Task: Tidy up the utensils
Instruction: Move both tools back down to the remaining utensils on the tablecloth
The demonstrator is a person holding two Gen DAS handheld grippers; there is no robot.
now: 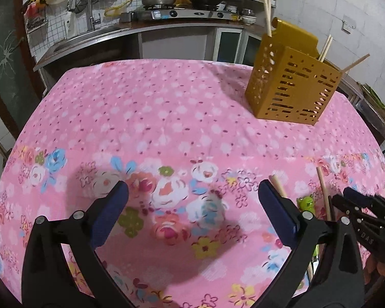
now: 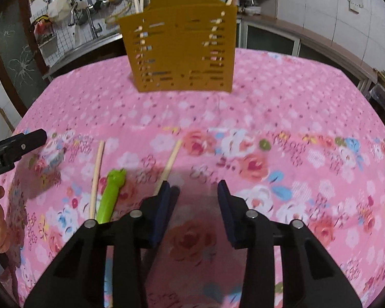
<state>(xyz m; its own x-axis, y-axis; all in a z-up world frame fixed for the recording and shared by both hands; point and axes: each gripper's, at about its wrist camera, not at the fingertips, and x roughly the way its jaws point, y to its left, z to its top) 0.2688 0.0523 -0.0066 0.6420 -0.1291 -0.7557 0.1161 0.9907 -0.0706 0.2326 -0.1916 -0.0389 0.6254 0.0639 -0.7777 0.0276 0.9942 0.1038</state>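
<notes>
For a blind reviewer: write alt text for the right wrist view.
The open right gripper hovers over a pink floral tablecloth; two chopsticks and a green frog-topped utensil lie left of it. A yellow slotted holder stands beyond.

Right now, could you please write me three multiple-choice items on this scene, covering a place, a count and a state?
1. Where does the yellow holder stand?
A. on the far part of the pink tablecloth
B. on the stove
C. in the sink

2. How many loose chopsticks lie on the cloth in the right wrist view?
A. none
B. two
C. five

3. How are the jaws of the right gripper?
A. shut on the green utensil
B. shut on a chopstick
C. open, holding nothing

Answers:
1 A, the holder sits on the cloth beyond both grippers.
2 B, the left chopstick and right chopstick flank the green utensil.
3 C, bare cloth shows between the fingers.
</notes>
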